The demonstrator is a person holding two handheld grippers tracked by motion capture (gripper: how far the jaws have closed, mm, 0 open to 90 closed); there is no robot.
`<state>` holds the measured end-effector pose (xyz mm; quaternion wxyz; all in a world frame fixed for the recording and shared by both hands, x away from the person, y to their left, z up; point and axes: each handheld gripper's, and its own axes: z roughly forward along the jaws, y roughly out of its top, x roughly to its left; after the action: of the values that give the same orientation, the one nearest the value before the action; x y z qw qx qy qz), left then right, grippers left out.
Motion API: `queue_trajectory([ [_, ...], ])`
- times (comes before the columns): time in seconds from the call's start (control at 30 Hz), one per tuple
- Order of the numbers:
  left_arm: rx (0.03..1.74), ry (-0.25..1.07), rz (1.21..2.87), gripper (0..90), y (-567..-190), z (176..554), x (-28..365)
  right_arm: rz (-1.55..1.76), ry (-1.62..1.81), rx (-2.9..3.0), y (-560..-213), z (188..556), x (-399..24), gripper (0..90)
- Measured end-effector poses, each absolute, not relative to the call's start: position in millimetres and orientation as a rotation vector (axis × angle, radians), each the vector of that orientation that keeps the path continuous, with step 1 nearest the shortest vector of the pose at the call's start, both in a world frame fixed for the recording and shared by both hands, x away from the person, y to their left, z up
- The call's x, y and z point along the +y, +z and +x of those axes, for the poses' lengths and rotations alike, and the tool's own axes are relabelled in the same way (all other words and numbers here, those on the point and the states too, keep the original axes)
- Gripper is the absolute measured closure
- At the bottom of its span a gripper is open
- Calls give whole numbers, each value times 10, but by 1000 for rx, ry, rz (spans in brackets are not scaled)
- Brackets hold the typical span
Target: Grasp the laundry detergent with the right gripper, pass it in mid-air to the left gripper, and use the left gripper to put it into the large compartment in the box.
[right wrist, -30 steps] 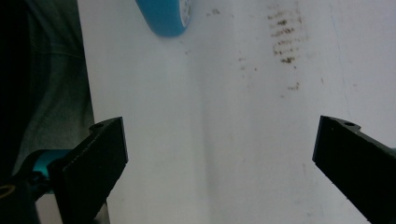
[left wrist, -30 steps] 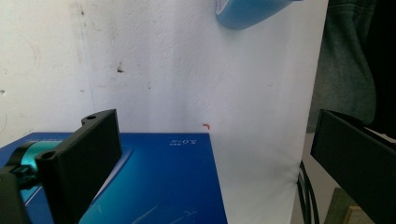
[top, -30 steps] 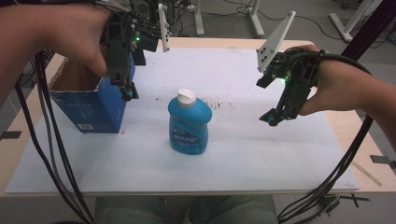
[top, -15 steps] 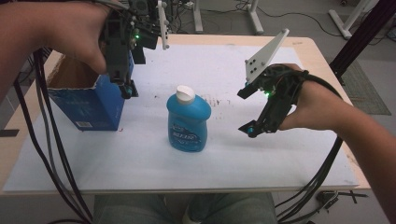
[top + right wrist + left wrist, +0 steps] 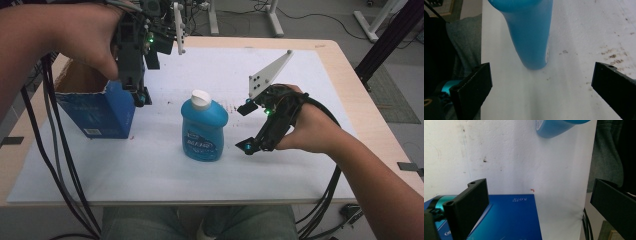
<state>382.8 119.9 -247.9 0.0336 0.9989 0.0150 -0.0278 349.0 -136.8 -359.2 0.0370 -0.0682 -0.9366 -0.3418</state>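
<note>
While blue detergent bottle (image 5: 204, 126) stands upright on white sheet (image 5: 150, 170), right gripper (image 5: 246, 128) beside it, jaws apart; left gripper (image 5: 141, 97) spread wide over blue carton (image 5: 97, 112).

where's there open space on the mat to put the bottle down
Free: the near strip of the white mat in front of the blue box and bottle, and the far stretch behind the bottle. Crowded: between bottle and right gripper.

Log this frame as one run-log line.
right gripper: open, beside bottle, no contact | left gripper: open, over box | bottle: upright, capped
</note>
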Motion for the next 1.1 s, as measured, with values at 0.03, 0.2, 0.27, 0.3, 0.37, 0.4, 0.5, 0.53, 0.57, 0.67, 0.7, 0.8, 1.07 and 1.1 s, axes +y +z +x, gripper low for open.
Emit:
queue_trajectory([
  [0.03, 55, -85, 3071, 18, -2476, 3822, 1200, -225, -1055, -2868, -3607, 3482, -1360, 22],
  [0.2, 54, -73, 3064, 18, -2477, 3826, 1205, -236, -1131, -2836, -3680, 3469, -1318, 22],
  [0.27, 55, -73, 3065, 18, -2479, 3827, 1208, -244, -1160, -2827, -3706, 3458, -1294, 22],
  [0.3, 55, -73, 3065, 17, -2478, 3827, 1209, -241, -1171, -2822, -3717, 3453, -1281, 22],
  [0.37, 54, -72, 3064, 18, -2476, 3826, 1209, -245, -1179, -2822, -3726, 3447, -1271, 22],
  [0.4, 53, -75, 3066, 18, -2471, 3826, 1210, -243, -1200, -2816, -3738, 3448, -1258, 22],
  [0.5, 51, -70, 3063, 18, -2471, 3826, 1212, -258, -1251, -2783, -3789, 3437, -1206, 22],
  [0.53, 53, -68, 3062, 18, -2470, 3827, 1213, -258, -1259, -2774, -3803, 3438, -1195, 22],
  [0.57, 53, -66, 3061, 17, -2471, 3827, 1215, -259, -1268, -2767, -3834, 3434, -1160, 22],
  [0.67, 54, -68, 3060, 18, -2476, 3827, 1223, -260, -1278, -2754, -3864, 3432, -1127, 22],
  [0.7, 52, -68, 3060, 18, -2478, 3829, 1227, -262, -1286, -2750, -3875, 3428, -1113, 22],
  [0.8, 56, -68, 3056, 18, -2484, 3832, 1243, -264, -1305, -2736, -3916, 3432, -1070, 22],
  [1.07, 58, -66, 3047, 18, -2497, 3837, 1283, -283, -1379, -2714, -3964, 3426, -1011, 22],
  [1.1, 58, -66, 3045, 17, -2499, 3838, 1287, -291, -1398, -2707, -3969, 3421, -997, 22],
])
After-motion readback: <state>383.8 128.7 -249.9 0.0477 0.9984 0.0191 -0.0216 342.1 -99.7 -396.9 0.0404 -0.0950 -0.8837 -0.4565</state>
